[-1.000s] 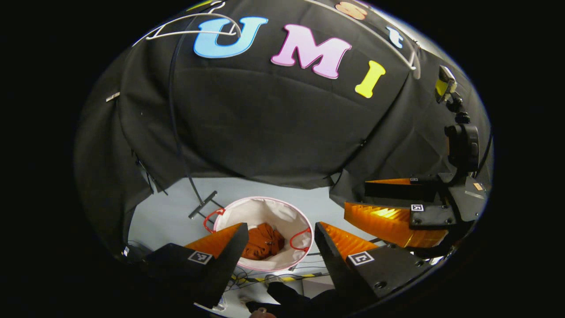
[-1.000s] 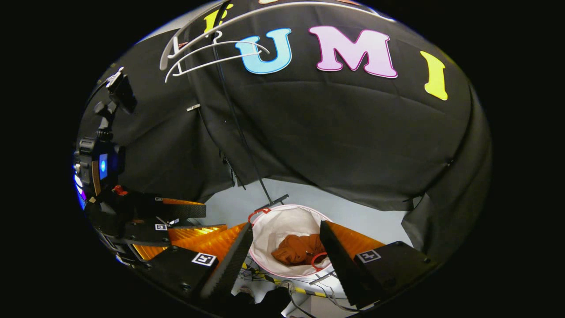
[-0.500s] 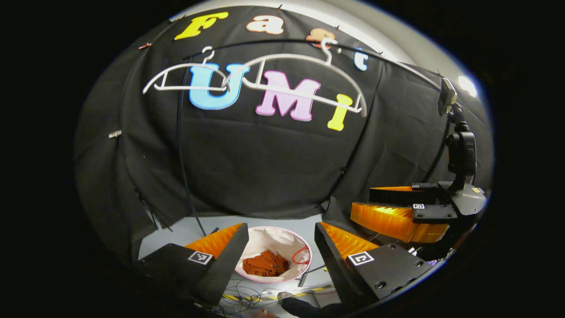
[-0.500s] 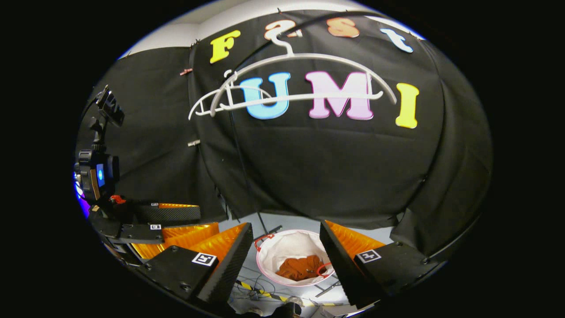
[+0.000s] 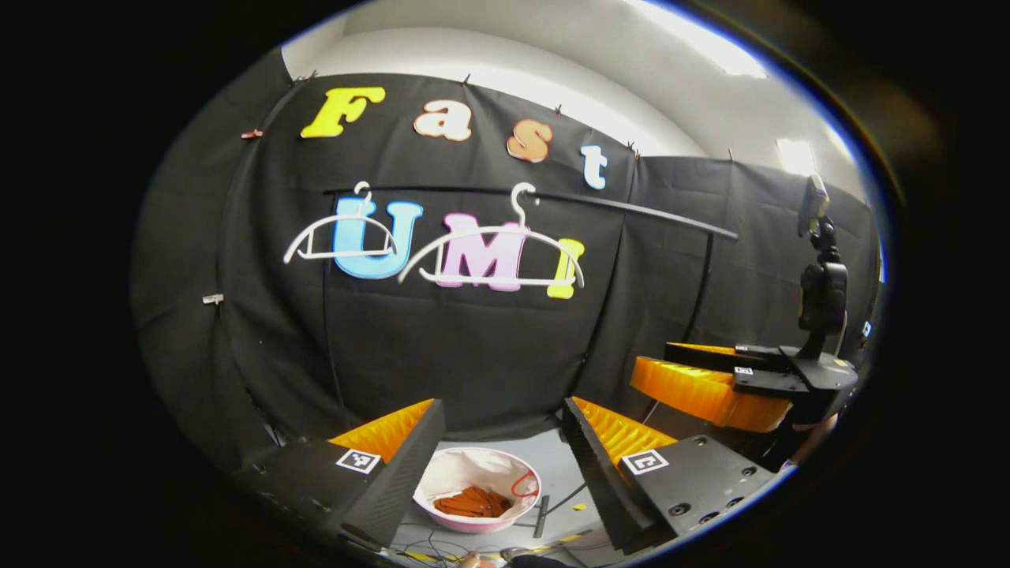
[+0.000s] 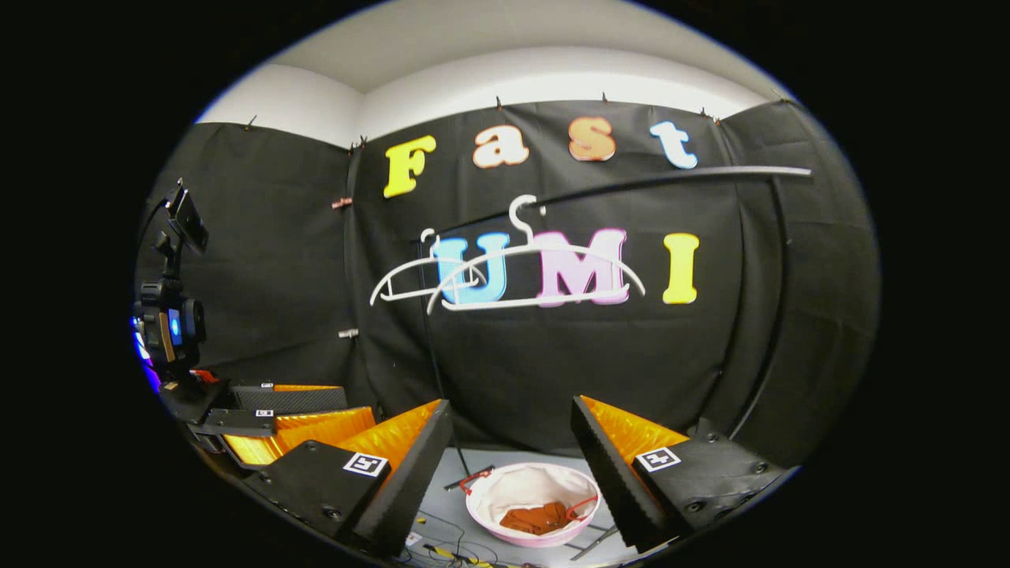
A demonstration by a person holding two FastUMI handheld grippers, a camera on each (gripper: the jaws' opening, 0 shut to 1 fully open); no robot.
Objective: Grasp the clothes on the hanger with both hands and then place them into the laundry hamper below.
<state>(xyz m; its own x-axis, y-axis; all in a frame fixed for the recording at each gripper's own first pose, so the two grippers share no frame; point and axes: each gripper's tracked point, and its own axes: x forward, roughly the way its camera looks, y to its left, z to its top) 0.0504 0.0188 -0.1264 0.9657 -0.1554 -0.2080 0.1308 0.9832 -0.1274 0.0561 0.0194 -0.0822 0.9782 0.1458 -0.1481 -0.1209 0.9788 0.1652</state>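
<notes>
Looking down between both pairs of fingers, the round white fabric laundry hamper with pink rim and red handles [image 5: 478, 500] sits on the grey floor, and the crumpled rust-orange garment [image 5: 472, 502] lies inside it, at the bottom. The right gripper view shows the same hamper [image 6: 533, 506] with the orange cloth [image 6: 539, 518] in its bowl. Judging by this, the drop is done and nothing of the task's clothing is left to lift.

The left gripper [image 5: 501, 450] has its jaws spread wide with nothing between them; the right gripper [image 6: 511, 454] is likewise spread and empty. In the left gripper view the right gripper appears off to the side [image 5: 722, 386], level with the left and close by, its jaws also apart.

The relation that matters: the garment lies below and ahead of both claws, well apart from them, while the 2 bare white plastic hangers [image 5: 491, 256] hang from the black rail [image 5: 552, 197] above, straight ahead against the black cloth wall. In the right gripper view those hangers [image 6: 536, 272] overlap, their long axes running across the view, along the rail. Neither hand seems clearly nearer to the hamper; it sits roughly centred between each pair of fingers.
</notes>
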